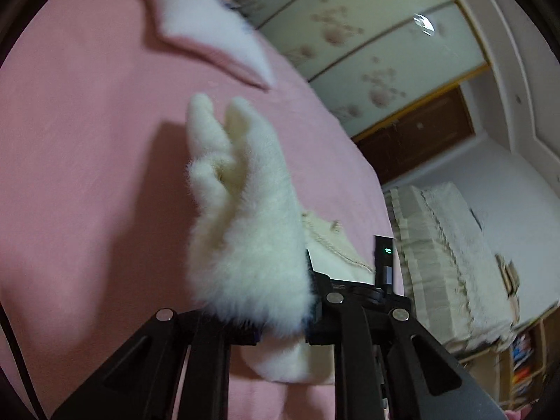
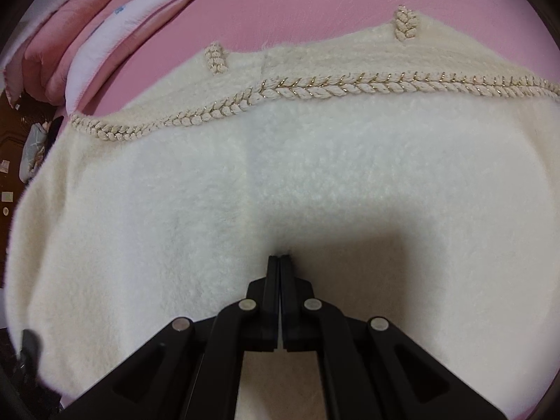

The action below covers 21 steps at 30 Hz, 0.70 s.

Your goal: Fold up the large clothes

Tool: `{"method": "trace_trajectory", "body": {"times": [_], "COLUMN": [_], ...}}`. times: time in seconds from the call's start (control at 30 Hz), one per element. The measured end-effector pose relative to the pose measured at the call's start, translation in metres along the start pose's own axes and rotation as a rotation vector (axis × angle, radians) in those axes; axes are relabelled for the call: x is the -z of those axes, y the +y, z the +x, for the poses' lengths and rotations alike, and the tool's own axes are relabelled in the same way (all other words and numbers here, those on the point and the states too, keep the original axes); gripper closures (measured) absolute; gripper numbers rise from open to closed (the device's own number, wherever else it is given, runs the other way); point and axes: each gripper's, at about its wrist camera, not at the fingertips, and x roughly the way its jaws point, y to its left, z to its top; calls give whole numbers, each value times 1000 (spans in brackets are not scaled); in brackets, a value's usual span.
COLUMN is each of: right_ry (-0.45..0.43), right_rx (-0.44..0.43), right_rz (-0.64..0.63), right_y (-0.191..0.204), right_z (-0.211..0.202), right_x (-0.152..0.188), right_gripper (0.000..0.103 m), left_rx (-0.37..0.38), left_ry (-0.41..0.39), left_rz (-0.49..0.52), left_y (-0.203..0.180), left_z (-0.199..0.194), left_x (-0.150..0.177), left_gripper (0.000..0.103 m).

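Left gripper [image 1: 276,318] clamped on fluffy sweater [image 2: 280,182] fold, lifting to fold; right gripper [image 2: 280,257] closed, pinning sweater on bed [image 1: 87,175].

text: none legible | green display [image 1: 387,250] on black device: seemingly characters, unreadable

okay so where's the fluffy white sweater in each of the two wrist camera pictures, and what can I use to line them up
Left wrist: the white sweater stands bunched at centre, pinched up in the left gripper, with more of it behind by the braided trim.
Right wrist: the sweater lies spread across most of the frame, the right gripper shut, tips against it.
Shared landmark: the pink bedsheet under the sweater.
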Motion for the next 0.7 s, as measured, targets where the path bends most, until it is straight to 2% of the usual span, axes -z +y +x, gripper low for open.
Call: {"method": "trace_trajectory", "body": {"times": [0.07,0.13,0.3,0.37,0.53,0.7], "right_ry": [-25,-37,4,-7,-39,-116], "right_rx": [-14,-44,-143,-151,-130,-181], "right_rz": [3,-5,-11,-46,-74,79], "right_y": [-2,-7,-28,-38,-88,-176], "right_z": [-3,-7,-22,-32,-56,-89], "right_x": [4,5,-1,-5,-13,-19], "right_gripper": [103,103,103,103,103,103], "left_rx": [41,51,93,119,178,172], "left_ry": [-13,-30,-65,-62,17,159], "left_rz": [29,66,105,138,190,216], "left_y": [-21,-42,-98,-127,-189,-219], "left_z": [-2,-2,-1,5,40,101], "left_x": [2,6,25,37,76,127], "left_gripper": [90,90,90,90,90,90]}}
